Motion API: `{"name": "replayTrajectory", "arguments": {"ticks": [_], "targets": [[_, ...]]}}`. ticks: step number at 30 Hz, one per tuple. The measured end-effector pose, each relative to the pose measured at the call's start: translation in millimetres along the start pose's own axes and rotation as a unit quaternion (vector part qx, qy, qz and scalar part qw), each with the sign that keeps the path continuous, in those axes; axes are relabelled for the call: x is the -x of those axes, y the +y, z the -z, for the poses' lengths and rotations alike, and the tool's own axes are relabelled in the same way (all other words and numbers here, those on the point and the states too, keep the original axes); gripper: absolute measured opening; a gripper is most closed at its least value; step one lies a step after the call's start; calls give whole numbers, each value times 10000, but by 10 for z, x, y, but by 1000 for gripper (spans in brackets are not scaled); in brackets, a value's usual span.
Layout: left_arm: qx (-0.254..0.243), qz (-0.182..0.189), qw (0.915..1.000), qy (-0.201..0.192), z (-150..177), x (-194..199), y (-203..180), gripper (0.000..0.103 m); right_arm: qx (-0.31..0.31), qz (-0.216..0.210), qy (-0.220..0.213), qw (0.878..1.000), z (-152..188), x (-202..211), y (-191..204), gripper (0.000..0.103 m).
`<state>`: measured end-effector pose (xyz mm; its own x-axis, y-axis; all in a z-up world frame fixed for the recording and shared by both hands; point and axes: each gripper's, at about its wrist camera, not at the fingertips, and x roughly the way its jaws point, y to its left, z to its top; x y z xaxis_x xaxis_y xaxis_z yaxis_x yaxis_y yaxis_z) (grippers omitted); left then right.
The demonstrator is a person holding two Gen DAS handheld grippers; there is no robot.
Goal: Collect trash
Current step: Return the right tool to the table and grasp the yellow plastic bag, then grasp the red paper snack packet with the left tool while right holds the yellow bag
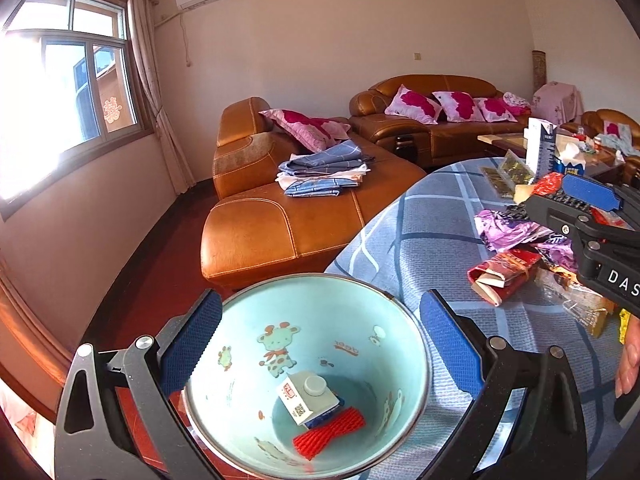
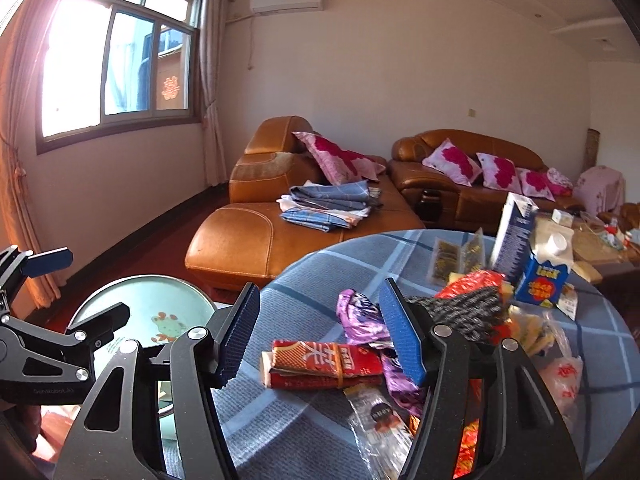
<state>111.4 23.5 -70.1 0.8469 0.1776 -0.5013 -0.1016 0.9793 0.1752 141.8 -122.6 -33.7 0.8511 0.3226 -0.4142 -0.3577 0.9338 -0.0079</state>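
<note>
A: How wide are the left tongs (image 1: 320,344)?

B: Spread wide, 1 blue pad on each side of the pale-blue bin (image 1: 308,364). The bin sits between the pads at the bench (image 1: 420,220) edge; I cannot tell whether they press its rim. Inside it lie a small white carton (image 1: 306,396) and a red mesh sleeve (image 1: 330,430), touching each other.

A: And the right tongs (image 2: 320,336)?

B: Parted about halfway, gripping nothing. Between the 2 pads lies a red wrapper bundle (image 2: 324,364) on the blue plaid cloth, apart from the left pad; at the right pad I cannot tell whether it touches. Just beside the right pad is a purple foil wrapper (image 2: 360,316), and below the bundle a clear snack packet (image 2: 376,428).

A: What lies past the right pad?

B: More trash: a black-grey mesh (image 2: 464,312), and a blue milk carton (image 2: 544,272) farther off.
</note>
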Motion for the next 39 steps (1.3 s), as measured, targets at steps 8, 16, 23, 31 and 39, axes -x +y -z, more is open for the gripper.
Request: {"name": "replayTrajectory", "arguments": {"ticks": [8, 16, 23, 31, 39], "targets": [[-280, 638, 9976, -18, 40, 39, -473, 97, -652, 905, 346, 9932, 188, 451, -500, 57], [-337, 987, 9945, 46, 142, 71, -664, 97, -1296, 1877, 828, 9701, 608, 798, -999, 55], [-361, 1080, 9934, 95, 228, 82, -715, 97, -1564, 1918, 1244, 9609, 836, 765, -1055, 54], [-262, 1103, 9935, 96, 204, 81, -668, 97, -1771, 1576, 1405, 9613, 891, 697, -1077, 39], [-267, 1122, 9933, 112, 185, 52, -670, 97, -1723, 1396, 1368, 9655, 920, 750, -1056, 17]]}}
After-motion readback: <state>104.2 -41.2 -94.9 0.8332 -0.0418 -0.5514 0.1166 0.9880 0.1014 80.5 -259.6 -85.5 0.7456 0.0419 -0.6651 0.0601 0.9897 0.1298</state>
